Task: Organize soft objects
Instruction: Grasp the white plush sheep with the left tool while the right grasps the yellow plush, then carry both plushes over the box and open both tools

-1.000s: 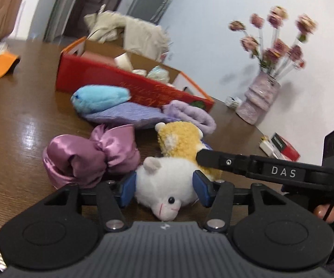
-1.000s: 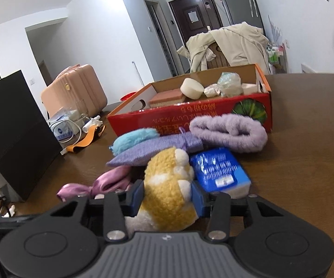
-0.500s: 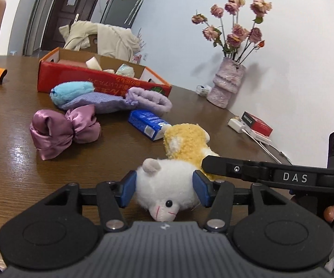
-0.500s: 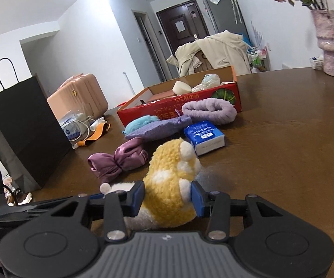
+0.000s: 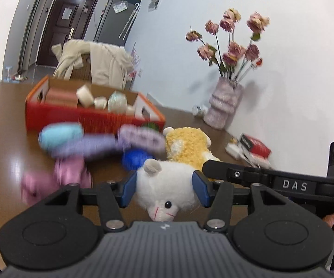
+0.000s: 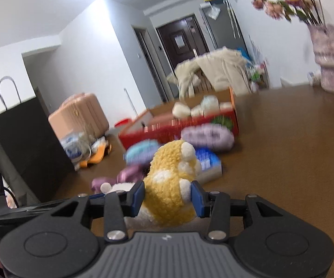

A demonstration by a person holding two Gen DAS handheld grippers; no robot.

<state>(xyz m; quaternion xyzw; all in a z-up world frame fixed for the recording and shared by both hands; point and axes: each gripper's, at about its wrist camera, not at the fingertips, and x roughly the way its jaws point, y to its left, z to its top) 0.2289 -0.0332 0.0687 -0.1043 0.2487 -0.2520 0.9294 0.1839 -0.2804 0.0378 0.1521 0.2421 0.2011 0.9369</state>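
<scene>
My left tool (image 5: 164, 191) is clamped on a white plush animal (image 5: 167, 185), held above the table (image 5: 2, 143); my right tool (image 6: 168, 195) pinches a yellow plush toy (image 6: 170, 185) the same way. Only the right view takes in the black paper bag (image 6: 25, 143) and pink suitcase (image 6: 81, 115) past the table's left edge. Only the left view shows the red packet (image 5: 256, 147) near the right edge and the whole bouquet in the pink vase (image 5: 222, 104). "DAS" is printed on my right tool's arm there. The red box (image 5: 92, 115) holds pale items; its printed side is too smeared to read. The blue, lilac and pink soft things before it are blurred.
</scene>
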